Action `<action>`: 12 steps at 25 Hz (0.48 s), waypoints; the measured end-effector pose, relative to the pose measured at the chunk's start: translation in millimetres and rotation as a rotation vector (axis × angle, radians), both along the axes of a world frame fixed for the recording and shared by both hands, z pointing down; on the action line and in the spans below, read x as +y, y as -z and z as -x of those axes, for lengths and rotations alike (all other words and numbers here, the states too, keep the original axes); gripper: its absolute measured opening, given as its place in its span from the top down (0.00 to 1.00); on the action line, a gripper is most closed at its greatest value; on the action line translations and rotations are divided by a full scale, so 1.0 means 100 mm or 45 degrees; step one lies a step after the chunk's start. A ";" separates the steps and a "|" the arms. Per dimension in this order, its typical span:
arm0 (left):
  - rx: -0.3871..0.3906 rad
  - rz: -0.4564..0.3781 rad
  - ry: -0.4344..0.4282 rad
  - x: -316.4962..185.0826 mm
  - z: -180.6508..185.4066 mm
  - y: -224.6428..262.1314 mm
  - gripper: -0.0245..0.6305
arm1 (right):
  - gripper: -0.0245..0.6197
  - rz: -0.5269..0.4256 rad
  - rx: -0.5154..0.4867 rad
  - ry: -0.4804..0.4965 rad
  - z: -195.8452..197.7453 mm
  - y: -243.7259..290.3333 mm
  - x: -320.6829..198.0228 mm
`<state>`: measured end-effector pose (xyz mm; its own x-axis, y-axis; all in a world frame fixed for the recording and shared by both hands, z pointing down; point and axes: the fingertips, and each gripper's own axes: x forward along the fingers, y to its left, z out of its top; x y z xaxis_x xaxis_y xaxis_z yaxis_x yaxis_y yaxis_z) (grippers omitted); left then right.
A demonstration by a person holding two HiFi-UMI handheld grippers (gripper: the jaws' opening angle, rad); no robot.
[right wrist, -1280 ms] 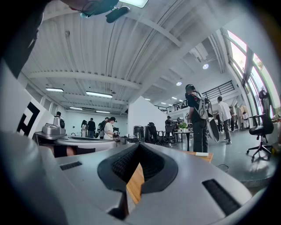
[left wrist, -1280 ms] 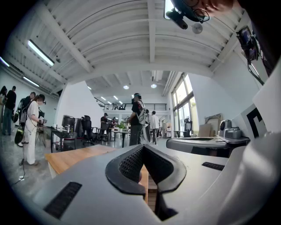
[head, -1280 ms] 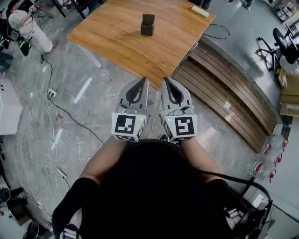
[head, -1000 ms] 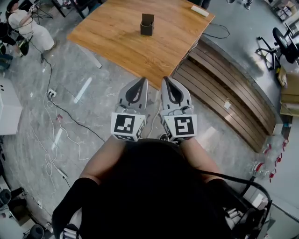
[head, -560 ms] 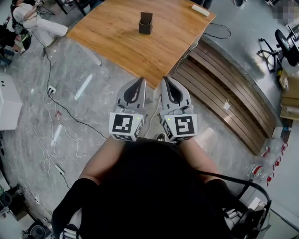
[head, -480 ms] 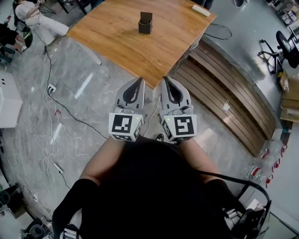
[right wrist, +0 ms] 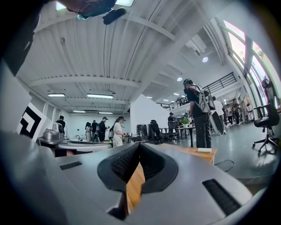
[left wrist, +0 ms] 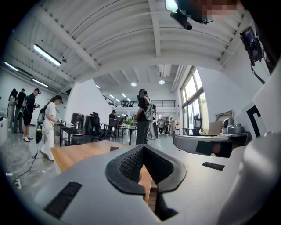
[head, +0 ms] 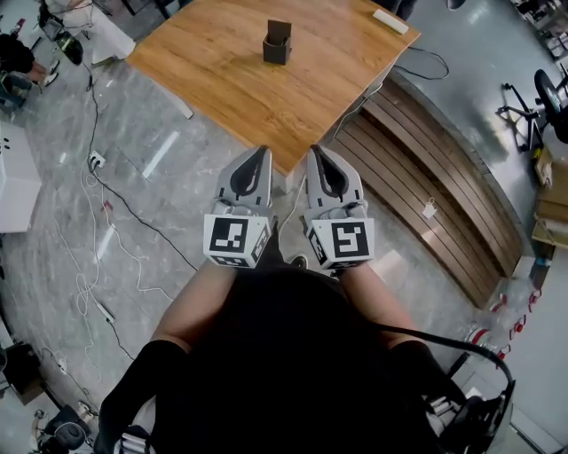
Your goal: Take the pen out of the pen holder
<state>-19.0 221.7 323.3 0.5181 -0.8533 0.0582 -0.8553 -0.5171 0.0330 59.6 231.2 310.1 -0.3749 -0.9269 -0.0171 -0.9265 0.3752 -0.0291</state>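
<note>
A small dark pen holder (head: 278,44) stands upright on the wooden table (head: 240,80), far ahead of both grippers. No pen can be made out in it at this distance. My left gripper (head: 262,152) and right gripper (head: 313,150) are held side by side close to my body, over the floor just short of the table's near corner. Both are shut with nothing between the jaws. In the left gripper view the holder (left wrist: 113,148) is a tiny dark block on the table top (left wrist: 83,154) beyond the shut left gripper (left wrist: 142,147). The shut right gripper (right wrist: 139,145) hides most of the table (right wrist: 193,151).
A white flat object (head: 391,21) lies at the table's far right corner. A curved slatted wooden bench (head: 426,186) runs along the right. Cables (head: 115,230) trail across the marble floor at left. Several people (left wrist: 142,116) stand beyond the table.
The view has shifted a little toward the table, which now sits slightly nearer the grippers. Both grippers stay shut and keep their side-by-side pose.
</note>
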 end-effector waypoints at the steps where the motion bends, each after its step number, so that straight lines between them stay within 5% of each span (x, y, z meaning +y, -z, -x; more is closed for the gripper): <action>1: -0.003 -0.001 -0.008 -0.10 -0.02 -0.02 0.96 | 0.94 0.004 0.004 -0.003 0.00 -0.02 -0.09; 12: 0.031 0.057 -0.069 -1.66 0.02 -0.27 0.96 | 0.94 0.061 0.037 -0.029 0.16 -0.22 -1.58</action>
